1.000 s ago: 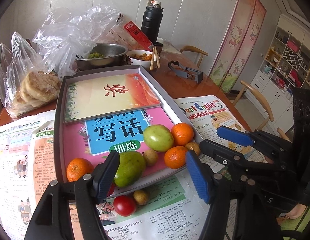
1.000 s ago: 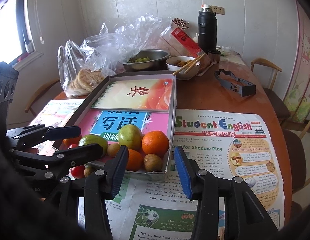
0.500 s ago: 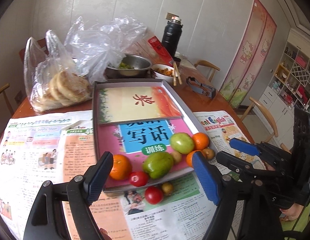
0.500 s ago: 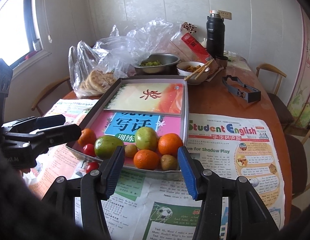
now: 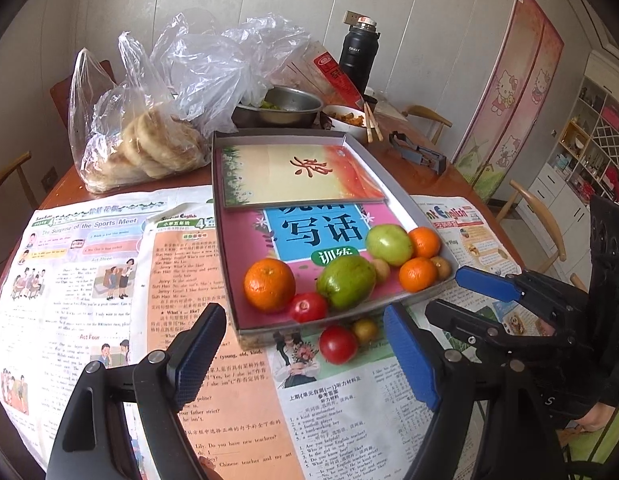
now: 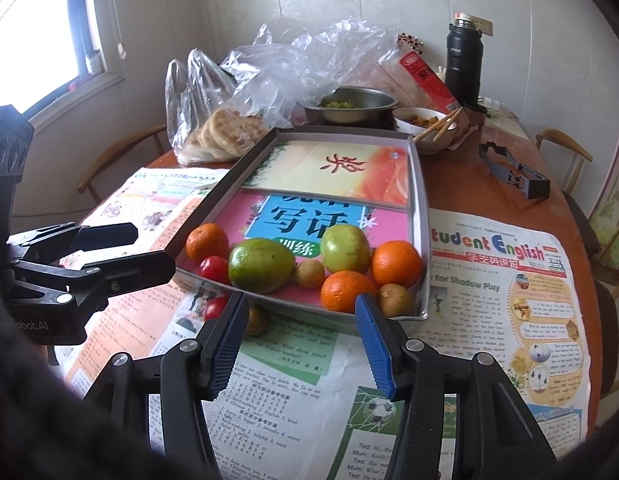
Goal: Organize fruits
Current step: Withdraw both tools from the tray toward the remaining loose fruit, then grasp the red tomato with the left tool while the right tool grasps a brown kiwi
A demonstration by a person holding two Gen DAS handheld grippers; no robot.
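Note:
A grey tray [image 5: 229, 264] [image 6: 423, 240] holds two books and, at its near end, oranges [image 5: 269, 284] [image 6: 396, 263], two green fruits [image 5: 346, 281] [image 6: 261, 266], a red tomato [image 5: 308, 307] [image 6: 214, 269] and small brown fruits [image 6: 395, 300]. A second tomato [image 5: 338, 344] [image 6: 215, 307] and a small brown fruit [image 5: 364, 331] [image 6: 256, 322] lie on the newspaper in front of the tray. My left gripper [image 5: 305, 354] is open and empty, short of that loose tomato. My right gripper [image 6: 301, 346] is open and empty, just before the tray's near edge.
Newspapers [image 5: 89, 280] [image 6: 509, 280] cover the round wooden table. At the back are a bag of flatbreads [image 5: 149, 152], a steel bowl [image 6: 353, 108], a food bowl with chopsticks [image 6: 423, 124], a black flask [image 6: 464, 62] and a black tool [image 6: 513, 174]. Chairs surround the table.
Both grippers have pulled back and up from the tray, the left one also swinging left. The red tomato inside the tray, hidden before, now shows. No fruit has moved.

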